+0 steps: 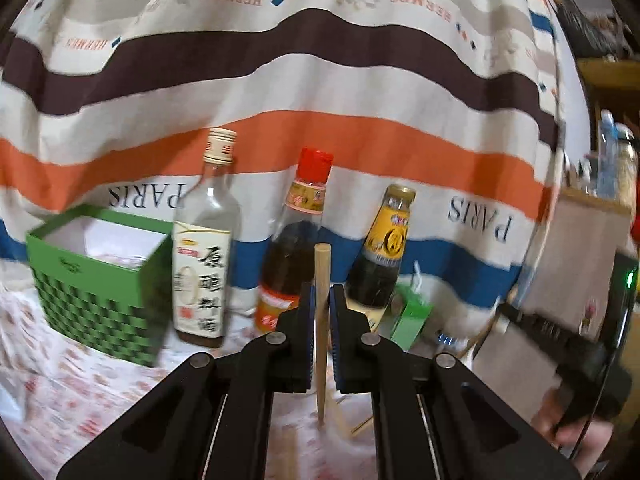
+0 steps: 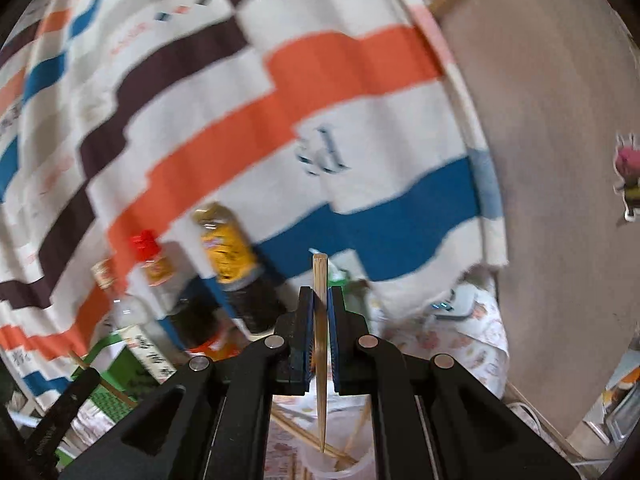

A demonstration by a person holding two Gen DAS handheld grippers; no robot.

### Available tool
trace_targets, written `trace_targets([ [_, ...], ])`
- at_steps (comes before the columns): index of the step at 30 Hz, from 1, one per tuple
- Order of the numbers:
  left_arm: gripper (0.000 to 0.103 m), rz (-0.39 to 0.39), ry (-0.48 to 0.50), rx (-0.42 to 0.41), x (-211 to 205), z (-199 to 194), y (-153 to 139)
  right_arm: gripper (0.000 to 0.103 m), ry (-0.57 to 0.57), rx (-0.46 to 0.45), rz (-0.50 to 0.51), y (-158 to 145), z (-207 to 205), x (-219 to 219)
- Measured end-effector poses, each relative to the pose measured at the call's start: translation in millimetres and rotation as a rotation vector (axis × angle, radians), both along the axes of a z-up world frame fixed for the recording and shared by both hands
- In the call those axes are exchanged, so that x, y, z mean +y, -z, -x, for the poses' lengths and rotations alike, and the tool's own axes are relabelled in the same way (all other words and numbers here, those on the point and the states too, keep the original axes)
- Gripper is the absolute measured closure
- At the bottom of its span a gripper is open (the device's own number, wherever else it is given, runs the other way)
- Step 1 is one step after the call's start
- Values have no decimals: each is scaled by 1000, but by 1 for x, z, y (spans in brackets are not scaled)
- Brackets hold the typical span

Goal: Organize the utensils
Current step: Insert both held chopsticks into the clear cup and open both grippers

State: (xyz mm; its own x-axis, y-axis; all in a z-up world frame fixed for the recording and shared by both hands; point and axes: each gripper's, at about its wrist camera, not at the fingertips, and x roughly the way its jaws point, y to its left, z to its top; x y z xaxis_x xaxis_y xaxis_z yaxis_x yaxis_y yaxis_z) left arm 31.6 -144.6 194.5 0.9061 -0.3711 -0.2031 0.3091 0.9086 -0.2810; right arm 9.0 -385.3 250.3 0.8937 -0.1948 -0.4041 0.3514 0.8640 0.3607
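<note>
Both the left tongs and the right tongs are closed on one upright chopstick each, lifted above the counter; the next move is probably lowering them into the clear cup below.

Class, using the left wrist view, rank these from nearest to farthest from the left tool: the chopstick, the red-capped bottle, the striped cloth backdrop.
1. Chopstick: clamped upright in the left tool.
2. Red-capped bottle: standing just behind, slightly left.
3. Striped cloth backdrop: hanging behind all the bottles.
</note>
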Motion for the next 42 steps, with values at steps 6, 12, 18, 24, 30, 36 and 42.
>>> trace_targets([
  [6, 97, 145, 63, 106, -13, -32, 23, 95, 122, 32, -71, 17, 1, -30],
  [12, 97, 214, 60, 245, -14, -59, 55, 95, 108, 118, -151, 44, -23, -46],
  [18, 97, 240, 33, 317, -2, -73, 83, 95, 92, 176, -175, 63, -40, -41],
  [24, 97, 324, 81, 422, 9, -94, 118, 95, 77, 221, -197, 79, -51, -40],
  [30, 96, 315, 71, 414, 10, -99, 130, 95, 71, 254, -221, 92, -60, -41],
  [36, 97, 313, 168, 415, -3, -101, 129, 95, 43, 298, -224, 104, -70, -38],
  [42, 97, 268, 218, 389, -18, -96, 124, 95, 29, 309, -217, 107, -72, -33],
])
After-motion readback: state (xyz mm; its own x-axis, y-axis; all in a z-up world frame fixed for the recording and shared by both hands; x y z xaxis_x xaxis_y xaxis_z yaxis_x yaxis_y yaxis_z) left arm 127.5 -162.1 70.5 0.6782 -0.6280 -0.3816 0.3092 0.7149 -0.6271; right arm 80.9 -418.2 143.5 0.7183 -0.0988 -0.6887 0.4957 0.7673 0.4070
